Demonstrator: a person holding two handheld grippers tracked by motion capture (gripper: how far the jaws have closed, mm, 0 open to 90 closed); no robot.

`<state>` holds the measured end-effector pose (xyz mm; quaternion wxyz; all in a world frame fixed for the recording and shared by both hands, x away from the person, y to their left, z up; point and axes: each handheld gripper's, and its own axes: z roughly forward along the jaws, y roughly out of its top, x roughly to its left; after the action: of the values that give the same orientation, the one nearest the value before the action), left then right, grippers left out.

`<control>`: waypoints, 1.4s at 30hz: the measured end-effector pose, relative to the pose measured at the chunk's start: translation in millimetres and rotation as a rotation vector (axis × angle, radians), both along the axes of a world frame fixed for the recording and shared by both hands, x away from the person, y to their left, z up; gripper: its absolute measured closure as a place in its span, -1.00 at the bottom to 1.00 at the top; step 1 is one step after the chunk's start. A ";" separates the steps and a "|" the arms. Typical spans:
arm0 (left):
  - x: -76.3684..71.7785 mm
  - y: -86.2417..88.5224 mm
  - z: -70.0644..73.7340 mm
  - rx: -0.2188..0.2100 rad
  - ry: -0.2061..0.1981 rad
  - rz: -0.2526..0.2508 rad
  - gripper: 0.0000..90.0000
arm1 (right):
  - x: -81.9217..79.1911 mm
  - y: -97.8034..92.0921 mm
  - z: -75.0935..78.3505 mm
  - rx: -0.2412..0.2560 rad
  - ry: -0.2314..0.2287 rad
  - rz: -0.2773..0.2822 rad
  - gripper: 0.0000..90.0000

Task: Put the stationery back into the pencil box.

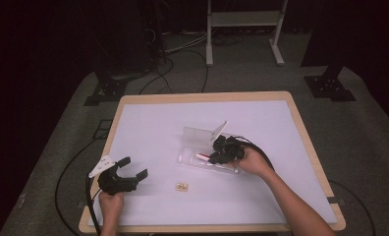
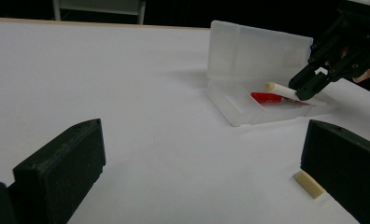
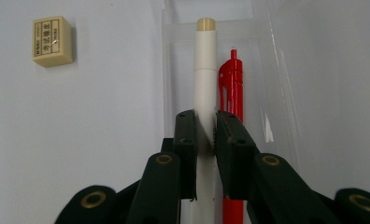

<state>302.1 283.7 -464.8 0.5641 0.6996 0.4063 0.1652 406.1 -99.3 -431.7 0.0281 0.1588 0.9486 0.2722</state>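
White pen (image 3: 205, 79): a pale barrel with a beige end cap; I hold it clamped, angled over the clear case, its far tip raised above the tray and just beside the red pen.
Red pen (image 3: 231, 88): lies flat in the tray already, parallel to the white one.
Clear case (image 2: 248, 109): a shallow plastic box near the middle of the table (image 1: 148, 123), its lid (image 2: 253, 53) standing open behind the tray.
My right claw (image 3: 205, 135): jaws pinched tight on the white pen's barrel, nothing else in them.
My left claw (image 2: 202, 172): jaws spread wide and empty, resting low at the near left, well apart from the case.
Eraser (image 2: 309, 183): small, cream, loose on the table just beside my left claw.
Risk, as I judge it: letting go while the pen is tilted could roll it over the low rim; pressing down might skid the unsteadied case.
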 end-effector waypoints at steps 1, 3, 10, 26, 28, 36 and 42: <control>0.0 -0.1 0.0 0.001 -0.001 0.000 -1.00 | 0.2 -0.1 -1.0 0.002 0.003 0.001 0.74; 0.2 0.0 -0.1 0.000 0.001 0.001 -1.00 | 0.1 0.7 -2.6 -0.005 0.007 0.003 0.74; 0.0 -0.1 0.0 0.002 0.000 0.000 -1.00 | 1.7 2.3 -6.7 -0.017 0.017 0.003 0.73; 0.0 -0.1 0.0 0.000 0.000 0.000 -1.00 | 4.3 2.7 -14.3 -0.016 0.037 -0.012 0.72; 0.0 -0.2 0.0 0.002 -0.001 0.000 -1.00 | 4.3 2.4 -14.4 -0.014 0.034 -0.013 0.72; 0.2 -0.3 -0.1 0.001 0.000 0.003 -1.00 | 3.2 -0.5 -9.1 0.011 0.021 -0.022 0.61; 0.2 -0.5 -0.1 0.001 0.001 0.003 -1.00 | 3.0 -6.1 -2.1 0.040 0.009 -0.035 0.54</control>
<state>302.3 283.1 -464.9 0.5632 0.6994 0.4074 0.1662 409.0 -105.4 -433.8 0.0252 0.1774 0.9401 0.2899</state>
